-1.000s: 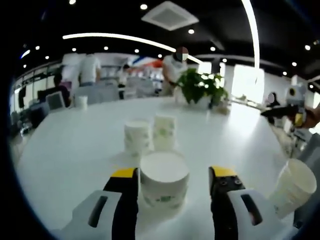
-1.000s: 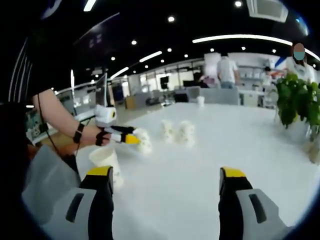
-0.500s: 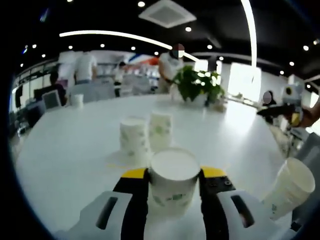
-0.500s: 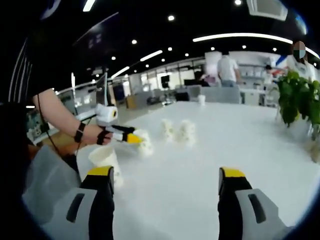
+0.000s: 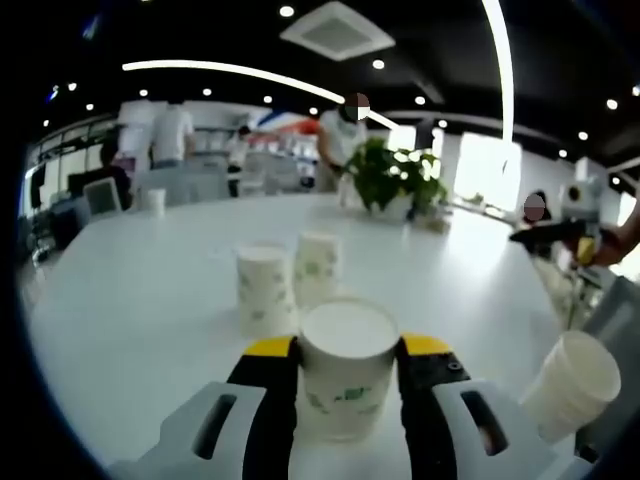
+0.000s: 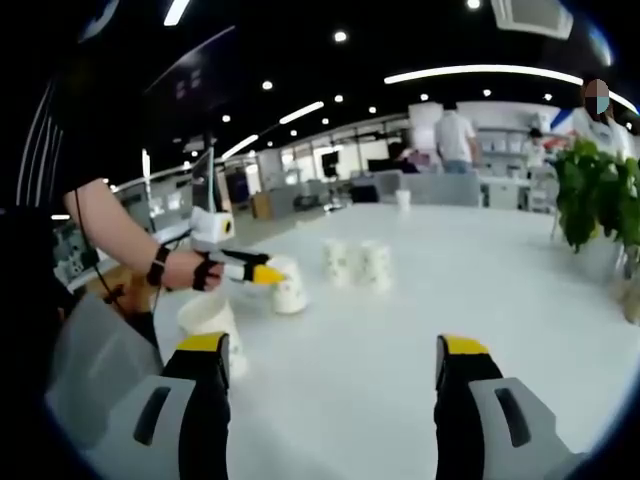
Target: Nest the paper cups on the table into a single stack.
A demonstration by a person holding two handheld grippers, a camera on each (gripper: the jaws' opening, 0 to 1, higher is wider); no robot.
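Big white table (image 5: 130, 290) under dark ceilings and strip lights, an open office behind, people standing at the far side and a green plant (image 5: 395, 178) at the table's far edge. A lone distant cup (image 6: 402, 199) sits near that far edge, too small to read. In the left gripper view the left gripper (image 5: 345, 352) is clamped on a paper cup (image 5: 348, 370), yellow-tipped jaws pressed to both its sides; the cup's base is hidden behind the jaws. Just beyond it two upright cups (image 5: 290, 283) stand side by side near the table's middle. Another cup (image 5: 568, 385) sits at the near edge, to the right. In the right gripper view the right gripper (image 6: 334, 352) hangs wide apart with nothing between its jaws, that near-edge cup partly cut off behind its left jaw.
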